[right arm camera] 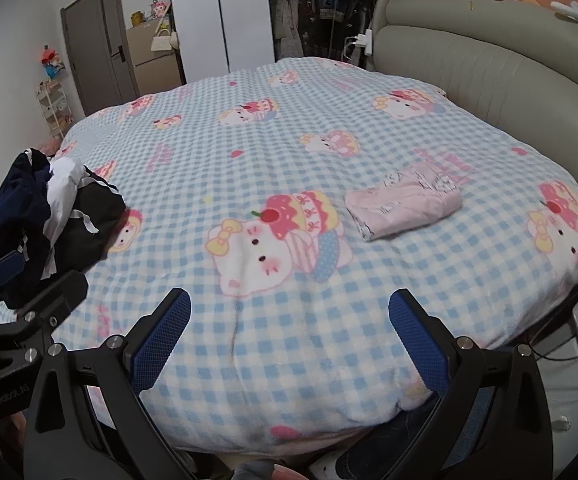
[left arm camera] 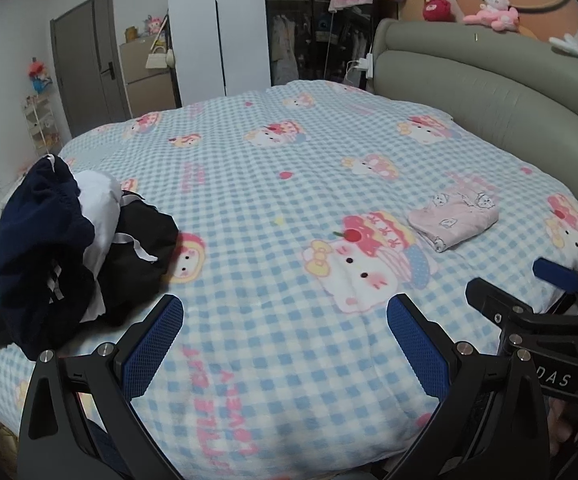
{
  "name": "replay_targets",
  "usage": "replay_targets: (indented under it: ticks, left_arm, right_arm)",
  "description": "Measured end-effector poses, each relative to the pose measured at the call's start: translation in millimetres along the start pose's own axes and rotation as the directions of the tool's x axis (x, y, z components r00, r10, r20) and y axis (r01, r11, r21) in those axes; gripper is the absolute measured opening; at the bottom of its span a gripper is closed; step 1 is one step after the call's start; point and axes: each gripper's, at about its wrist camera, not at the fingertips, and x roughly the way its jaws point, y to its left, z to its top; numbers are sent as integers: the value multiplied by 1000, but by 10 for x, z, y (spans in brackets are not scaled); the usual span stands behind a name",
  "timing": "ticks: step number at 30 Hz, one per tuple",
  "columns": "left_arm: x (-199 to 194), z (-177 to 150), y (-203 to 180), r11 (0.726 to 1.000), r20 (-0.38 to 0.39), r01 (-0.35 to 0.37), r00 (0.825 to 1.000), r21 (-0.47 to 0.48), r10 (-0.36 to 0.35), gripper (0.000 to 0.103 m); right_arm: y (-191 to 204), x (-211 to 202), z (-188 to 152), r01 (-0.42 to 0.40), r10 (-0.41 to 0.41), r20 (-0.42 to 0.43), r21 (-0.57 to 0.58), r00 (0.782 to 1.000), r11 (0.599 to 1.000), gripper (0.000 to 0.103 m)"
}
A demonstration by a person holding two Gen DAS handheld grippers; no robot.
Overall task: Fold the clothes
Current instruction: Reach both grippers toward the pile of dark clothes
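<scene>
1. We hold both tools low at the near edge of the bed point(left arm camera: 249, 160) — the left tool point(left arm camera: 285, 340) and the right tool point(right arm camera: 289, 336) each have their blue pads spread wide apart, with nothing between them.

2. We take the folded pink garment point(left arm camera: 455, 220) as our landmark. It lies flat on the checked blanket as a neat rectangle, toward the headboard point(left arm camera: 489, 92) side.

3. Well away from the pink garment, across the open middle of the blanket, sits a loose heap of dark clothes point(left arm camera: 69, 248) at the bed's opposite edge. We count one folded piece and one heap; in the heap we can make out navy, white and black cloth, at least three fabrics, though how many separate garments that makes we cannot tell.

4. We judge the heap to be soft, light and limp — it will sag and drag its neighbours along if we pinch deep. A top edge or hem, such as the navy cloth standing highest, looks like the cleanest place to take hold, one layer at a time.

5. The white straps trailing from the black piece could snag on a pad.

6. The plush blanket itself is soft and may bunch up under a tool pressed down beside the pink garment.
</scene>
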Motion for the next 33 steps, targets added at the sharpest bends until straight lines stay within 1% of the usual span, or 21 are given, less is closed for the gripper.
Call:
replay_targets:
  ticks: [3,5,6,8,9,13,18,23,26,28,31,33]
  left_arm:
    - [-6,15,172,999,-22,-8,1000,-45,7,103]
    - [-10,26,287,997,-37,-14,999,-75,11,103]
    - [-12,31,345,996,-44,-17,999,-90,13,103]
    - [-14,40,466,993,-59,-25,998,-120,18,103]
    - [-2,27,617,990,-58,-41,998,-139,33,103]
    - [49,-21,1218,971,-57,-104,994,-214,94,103]
    - [112,-82,1969,935,-62,-180,984,-306,169,103]
    - [175,-143,2720,884,-75,-252,967,-395,242,103]
    - [214,-178,3162,847,-85,-291,955,-444,283,103]
    - [255,-150,3193,856,-74,-272,961,-439,268,103]
    - [316,-107,3240,869,-56,-244,968,-431,244,103]
    - [357,-79,3272,877,-45,-226,972,-425,229,100]
  right_arm:
    - [93,-27,22,19,-19,9,-63,1000,998,101]
    - [378,38,181,28,-30,-16,-148,999,989,101]
    - [406,33,209,15,-16,-3,-145,1000,989,101]
    - [605,68,278,-27,30,13,-192,999,981,101]
    - [679,92,358,-53,58,16,-211,998,976,101]
    - [1356,248,477,-151,152,-16,-283,988,947,101]
    - [2204,443,624,-269,264,-65,-366,962,891,101]
    - [3051,638,771,-383,367,-123,-439,922,813,101]
    - [3385,786,784,-429,395,-170,-424,903,798,101]
    - [3531,901,790,-434,394,-183,-416,901,799,101]
    - [3671,1149,808,-457,406,-211,-378,889,805,100]
    - [3727,1313,810,-493,431,-243,-348,869,798,100]
